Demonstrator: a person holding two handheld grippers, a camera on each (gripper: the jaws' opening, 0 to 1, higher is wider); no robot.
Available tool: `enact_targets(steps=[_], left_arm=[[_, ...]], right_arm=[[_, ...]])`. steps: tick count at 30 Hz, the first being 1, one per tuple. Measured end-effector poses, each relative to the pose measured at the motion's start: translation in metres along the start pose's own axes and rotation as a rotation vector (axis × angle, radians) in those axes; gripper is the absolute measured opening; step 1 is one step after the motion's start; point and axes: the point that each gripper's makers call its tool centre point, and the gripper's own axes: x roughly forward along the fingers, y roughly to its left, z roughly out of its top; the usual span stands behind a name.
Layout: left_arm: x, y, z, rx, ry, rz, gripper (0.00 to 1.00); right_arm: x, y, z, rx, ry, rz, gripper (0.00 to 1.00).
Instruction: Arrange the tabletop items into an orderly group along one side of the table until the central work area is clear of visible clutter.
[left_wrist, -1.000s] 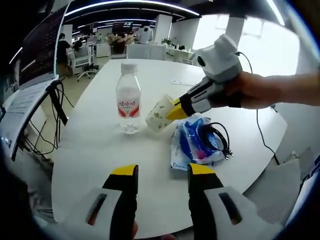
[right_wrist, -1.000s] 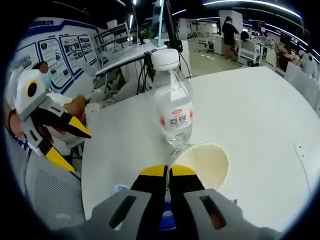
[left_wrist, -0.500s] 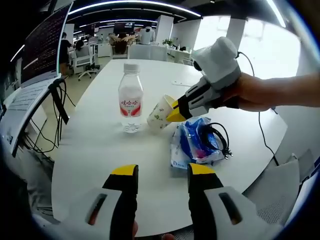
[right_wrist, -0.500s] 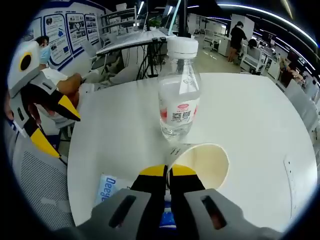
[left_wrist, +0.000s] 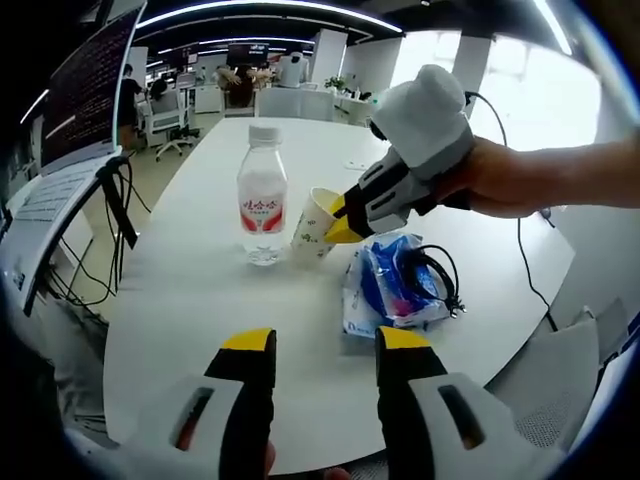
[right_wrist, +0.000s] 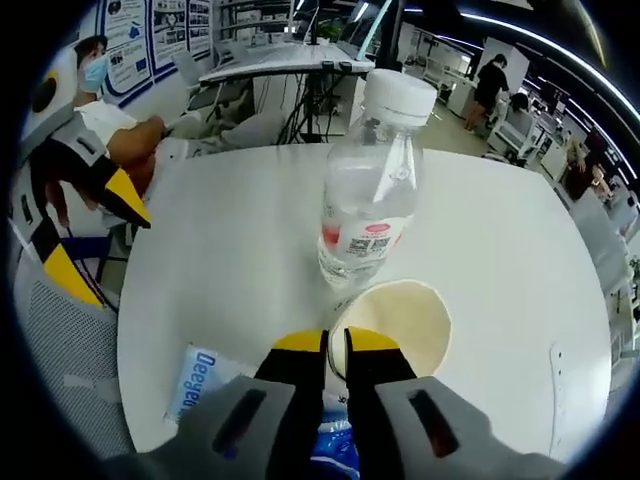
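Left gripper view: the left claw (left_wrist: 318, 350) hovers agape and empty while the right claw (left_wrist: 336, 222) pinches the paper cup (left_wrist: 316, 224) rim at 12 o'clock, beside the water bottle (left_wrist: 261, 195). Right gripper view: cup at 1 o'clock nearly touches the bottle on the white table (right_wrist: 230, 260); a nudge could topple it.

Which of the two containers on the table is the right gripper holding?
The paper cup, pinched at its rim by the right gripper; the water bottle stands free beside it.

Office desks (left_wrist: 300, 100); wall posters (right_wrist: 135, 25)
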Motion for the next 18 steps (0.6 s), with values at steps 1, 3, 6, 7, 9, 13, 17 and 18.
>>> enact_targets(steps=[1, 3, 6, 7, 9, 13, 17, 18], left_arm=[[0.0, 0.0, 0.001, 0.001, 0.0, -0.001, 0.39], [0.001, 0.001, 0.002, 0.0, -0.003, -0.002, 0.39], [0.002, 0.001, 0.003, 0.004, -0.004, -0.005, 0.4], [0.002, 0.001, 0.002, 0.005, -0.003, -0.006, 0.4], [0.002, 0.001, 0.001, 0.004, 0.0, -0.007, 0.4], [0.001, 0.002, -0.002, -0.004, 0.001, -0.007, 0.4], [0.0, 0.003, -0.003, -0.006, 0.0, -0.006, 0.4], [-0.001, 0.003, -0.004, -0.005, 0.0, -0.005, 0.4]], right_arm=[[0.0, 0.0, 0.001, -0.001, -0.001, 0.0, 0.04], [0.001, -0.002, 0.003, -0.007, -0.004, -0.003, 0.04], [0.001, -0.002, 0.007, -0.017, -0.004, -0.004, 0.05], [0.001, -0.002, 0.008, -0.02, -0.005, -0.003, 0.05], [0.0, -0.001, 0.01, -0.018, -0.009, 0.0, 0.06], [0.001, 0.001, 0.011, -0.032, -0.006, -0.001, 0.07], [0.0, 0.004, 0.012, -0.034, -0.006, -0.003, 0.07], [-0.001, 0.006, 0.012, -0.036, -0.005, -0.002, 0.07]])
